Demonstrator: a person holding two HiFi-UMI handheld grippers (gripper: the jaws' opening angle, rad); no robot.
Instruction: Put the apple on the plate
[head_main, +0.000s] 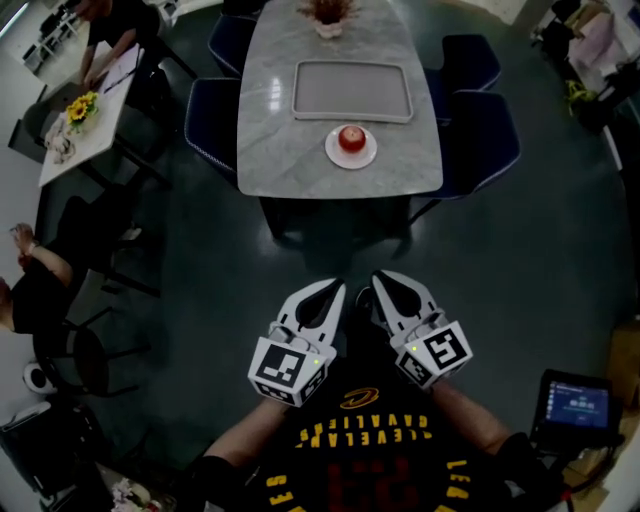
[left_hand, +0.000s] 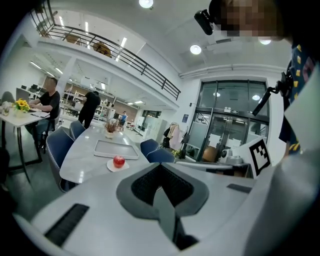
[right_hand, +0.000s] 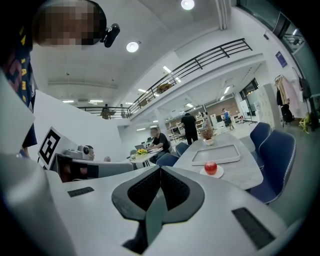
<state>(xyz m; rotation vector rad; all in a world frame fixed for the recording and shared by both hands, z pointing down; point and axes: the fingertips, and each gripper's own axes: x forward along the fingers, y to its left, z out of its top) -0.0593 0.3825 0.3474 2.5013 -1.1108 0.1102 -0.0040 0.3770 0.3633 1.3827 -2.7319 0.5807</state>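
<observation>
A red apple (head_main: 351, 137) sits on a small white plate (head_main: 332, 153) near the front edge of the grey marble table (head_main: 272, 120). Both grippers are held close to the person's body, well short of the table. The left gripper (head_main: 337, 288) and the right gripper (head_main: 380, 281) are side by side, each shut with nothing between the tips. In the left gripper view the apple (left_hand: 119, 161) on its plate (left_hand: 110, 167) lies far beyond the shut left gripper (left_hand: 159, 166). In the right gripper view the apple (right_hand: 211, 167) and plate (right_hand: 220, 173) are far past the right gripper (right_hand: 160, 170).
A grey tray (head_main: 352, 91) lies behind the plate, and a potted plant (head_main: 328, 14) stands at the table's far end. Dark blue chairs (head_main: 211, 125) flank the table. A side table with yellow flowers (head_main: 82, 106) and seated people are at left. A tablet (head_main: 579, 405) is at lower right.
</observation>
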